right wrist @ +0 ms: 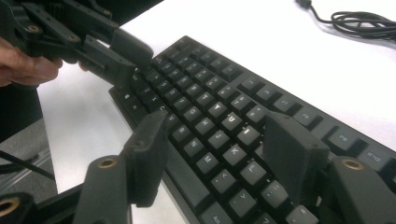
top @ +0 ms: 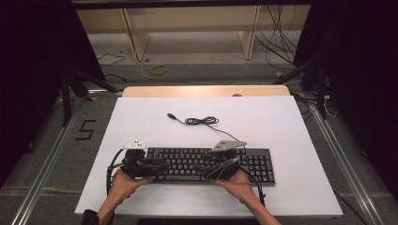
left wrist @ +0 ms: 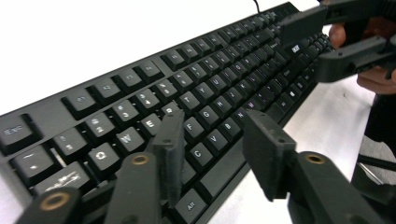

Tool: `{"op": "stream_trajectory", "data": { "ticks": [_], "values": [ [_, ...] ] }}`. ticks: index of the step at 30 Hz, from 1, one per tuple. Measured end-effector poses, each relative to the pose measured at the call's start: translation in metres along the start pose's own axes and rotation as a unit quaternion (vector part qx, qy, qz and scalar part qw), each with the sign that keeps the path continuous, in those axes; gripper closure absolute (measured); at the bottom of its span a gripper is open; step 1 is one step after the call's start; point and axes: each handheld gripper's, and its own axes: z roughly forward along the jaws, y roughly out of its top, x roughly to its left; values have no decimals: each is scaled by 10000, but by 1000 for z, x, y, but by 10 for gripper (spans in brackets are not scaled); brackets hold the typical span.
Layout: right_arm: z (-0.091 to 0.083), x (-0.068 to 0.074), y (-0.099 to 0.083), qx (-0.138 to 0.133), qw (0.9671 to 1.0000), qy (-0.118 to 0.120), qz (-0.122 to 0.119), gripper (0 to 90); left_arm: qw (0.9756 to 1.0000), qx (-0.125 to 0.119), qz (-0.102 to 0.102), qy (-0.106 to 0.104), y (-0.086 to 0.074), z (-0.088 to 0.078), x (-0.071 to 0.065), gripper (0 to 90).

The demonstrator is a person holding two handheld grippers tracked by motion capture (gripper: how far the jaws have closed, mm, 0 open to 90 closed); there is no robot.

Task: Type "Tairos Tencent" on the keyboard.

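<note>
The left tongs (top: 155, 168) and the right tongs (top: 199, 167) lie low over the front edge of a black full-size plastic keyboard (top: 256, 161) with pale lettering, their tips turned toward each other. In the left gripper view the left tongs (left wrist: 212, 137) stand partly open: one jaw rests over the keys near the letter rows, the other hangs past the keyboard's (left wrist: 224, 70) front edge, and whether either touches cannot be told; they grip nothing. In the right gripper view the right tongs (right wrist: 219, 149) gape wide across the keyboard's (right wrist: 205, 93) front rows, holding nothing.

Under the tongs, the keyboard sits on the white tabletop (top: 141, 122), long side facing the person. The hands and gripper bodies cover its left end and part of the middle keys in the high view; lettering on the far keys is too small to read.

Beyond the tongs, the keyboard's thin black cable (top: 202, 121) lies in a loose coil with its plug end free. Farther off stand a pale wooden frame (top: 141, 42) and loose wires on the grey floor (top: 211, 70).
</note>
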Motion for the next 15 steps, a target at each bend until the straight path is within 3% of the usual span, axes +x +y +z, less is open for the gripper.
{"op": "stream_trajectory", "data": {
  "ticks": [8, 15],
  "values": [
    [-11, -5, -5, -110, 9999, -72, 98, 393, 9995, 229, 218, -60, -1, 9, -6, 748],
    [-13, -4, -8, -109, 9999, -51, 88, 386, 9983, 461, 341, 58, 0, 19, -8, 879]
  ]
}}
